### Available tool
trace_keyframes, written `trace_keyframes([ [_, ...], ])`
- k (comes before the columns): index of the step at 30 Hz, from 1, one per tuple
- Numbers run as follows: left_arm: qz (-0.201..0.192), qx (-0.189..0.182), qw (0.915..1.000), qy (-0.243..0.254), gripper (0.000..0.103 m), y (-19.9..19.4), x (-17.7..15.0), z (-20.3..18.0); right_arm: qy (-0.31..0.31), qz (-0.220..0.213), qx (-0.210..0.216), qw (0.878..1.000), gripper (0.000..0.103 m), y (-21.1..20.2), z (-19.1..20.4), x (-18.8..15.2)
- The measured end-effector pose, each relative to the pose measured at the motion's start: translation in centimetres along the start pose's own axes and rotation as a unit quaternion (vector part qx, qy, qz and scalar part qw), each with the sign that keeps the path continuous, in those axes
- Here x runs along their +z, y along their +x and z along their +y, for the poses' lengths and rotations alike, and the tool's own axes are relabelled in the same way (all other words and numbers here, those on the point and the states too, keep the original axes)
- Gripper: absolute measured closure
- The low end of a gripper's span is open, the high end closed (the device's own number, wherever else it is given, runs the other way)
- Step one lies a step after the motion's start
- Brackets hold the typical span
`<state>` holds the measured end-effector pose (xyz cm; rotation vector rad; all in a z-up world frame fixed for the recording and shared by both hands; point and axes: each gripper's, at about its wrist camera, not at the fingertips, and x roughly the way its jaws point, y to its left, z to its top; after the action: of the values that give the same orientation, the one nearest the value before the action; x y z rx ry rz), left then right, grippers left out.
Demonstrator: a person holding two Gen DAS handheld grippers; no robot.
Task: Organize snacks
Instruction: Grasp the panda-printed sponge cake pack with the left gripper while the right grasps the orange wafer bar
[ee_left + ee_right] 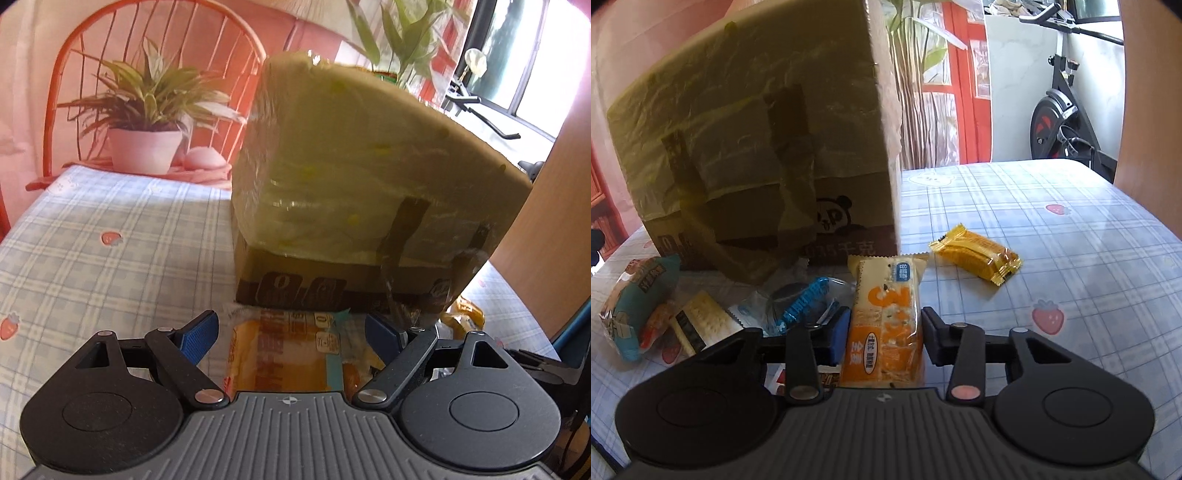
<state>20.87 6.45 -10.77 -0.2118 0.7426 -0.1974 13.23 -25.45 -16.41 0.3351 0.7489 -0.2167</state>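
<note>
Orange snack bar [884, 325]: 1, right-held; cardboard box [757, 147]: 1; yellow packet [977, 254]: 1

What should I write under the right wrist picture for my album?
Right gripper holds an orange snack bar by the cardboard box, other snacks scattered on the checked cloth.

The table [1052, 206] wears pale blue-and-white plaid dotted with red strawberries. The cardboard box [757, 122] is tan with dark tape and a black panda print. One snack bar [886, 325] is orange and white; another packet [977, 258] is yellow.
</note>
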Motion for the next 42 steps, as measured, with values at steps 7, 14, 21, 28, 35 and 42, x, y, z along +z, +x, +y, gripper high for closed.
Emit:
trace_keyframes([
  [7, 0.029, 0.006, 0.9994, 0.017, 0.015, 1.6, -0.9, -0.6, -0.004, 0.002, 0.001, 1.000, 0.060, 0.3, 0.0, -0.1],
  [14, 0.048, 0.024, 0.9984, 0.019, 0.015, 3.1, -1.8, 0.0, -0.001, 0.004, 0.005, 1.000, 0.060, 0.5, -0.1, -0.1],
  [21, 0.062, 0.020, 0.9979, -0.001, 0.015, 3.6, -2.6, 0.4, 0.001, 0.004, 0.007, 1.000, 0.060, 0.5, -0.2, -0.1],
  [28, 0.063, 0.023, 0.9977, -0.002, 0.022, 3.8, -2.9, 0.3, 0.002, 0.004, 0.007, 1.000, 0.060, 0.6, -0.2, -0.1],
  [35, 0.051, 0.036, 0.9979, -0.017, 0.025, 3.0, -2.7, 0.8, 0.002, 0.004, 0.007, 1.000, 0.060, 0.5, -0.2, -0.1],
  [42, 0.029, 0.031, 0.9990, -0.016, 0.026, 1.1, -2.2, 0.5, 0.004, 0.003, 0.008, 1.000, 0.060, 0.6, -0.3, -0.1],
])
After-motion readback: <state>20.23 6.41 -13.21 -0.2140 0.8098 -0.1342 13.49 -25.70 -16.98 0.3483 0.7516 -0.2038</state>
